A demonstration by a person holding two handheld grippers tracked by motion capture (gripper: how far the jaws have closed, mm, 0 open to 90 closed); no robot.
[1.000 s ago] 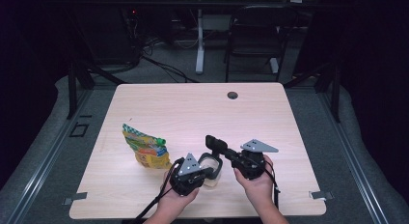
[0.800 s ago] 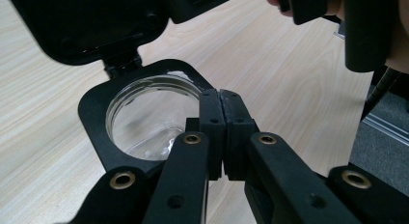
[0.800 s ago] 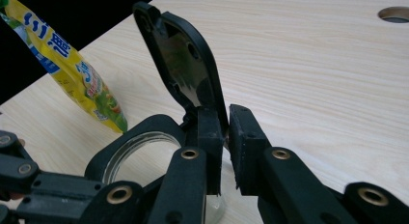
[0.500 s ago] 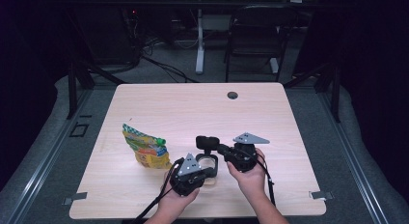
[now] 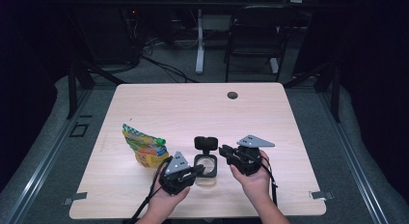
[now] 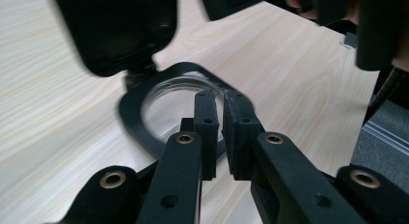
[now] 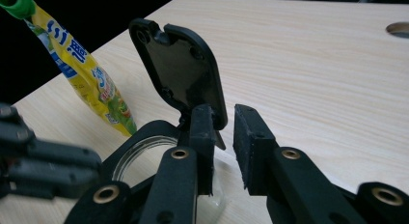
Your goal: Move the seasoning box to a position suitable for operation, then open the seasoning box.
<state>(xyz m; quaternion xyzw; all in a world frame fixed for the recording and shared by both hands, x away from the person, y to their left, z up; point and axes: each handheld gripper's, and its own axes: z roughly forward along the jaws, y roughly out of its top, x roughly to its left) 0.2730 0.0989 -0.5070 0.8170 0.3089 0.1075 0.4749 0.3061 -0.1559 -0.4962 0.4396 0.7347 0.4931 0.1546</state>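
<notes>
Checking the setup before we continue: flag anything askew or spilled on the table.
Nothing spilled or damaged. The jar stands with its black lid flipped up open. The pouch leans tilted beside it.

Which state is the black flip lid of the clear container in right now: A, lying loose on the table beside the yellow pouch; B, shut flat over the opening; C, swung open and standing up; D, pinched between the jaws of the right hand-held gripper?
C: the black lid stands raised on its hinge above the container's open black rim, and the right hand-held gripper has a gap between its jaws with no lid in it.
</notes>
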